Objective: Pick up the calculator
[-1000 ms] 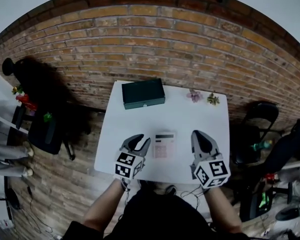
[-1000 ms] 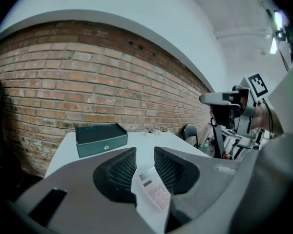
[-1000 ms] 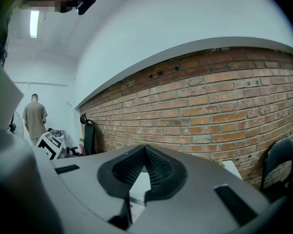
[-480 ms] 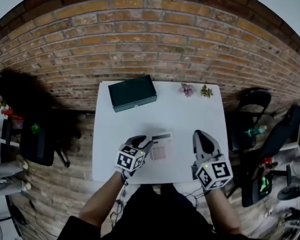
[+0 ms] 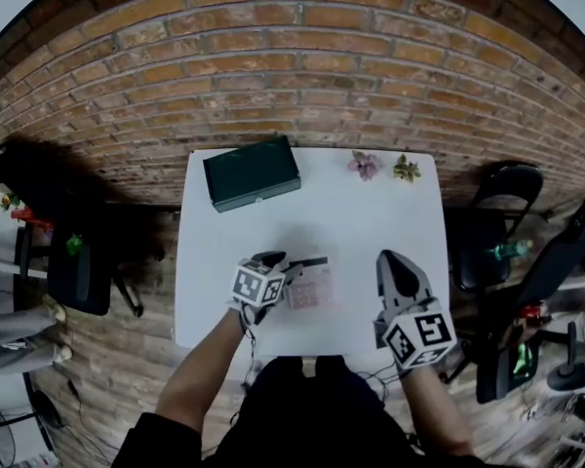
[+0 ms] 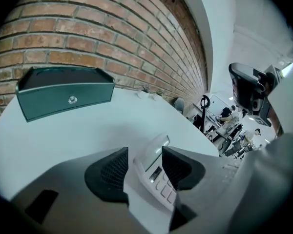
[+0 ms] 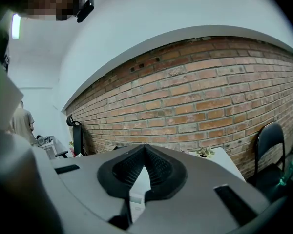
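Calculator: slim, white, pale keys, dark display strip

Table: white. Box: dark green. Calculator: white, pinkish keys. Wall: red-brown brick pattern. Flower: pink.

One calculator, one green box, two small plants, one white table and two claws

The left tool is reaching over the white counter. Its jaws have just been opening, and the left edge of the calculator is lying between them. The right tool is hovering to the calculator's right, apart from it, with its jaws together. A dark green box is sitting at the far left corner.
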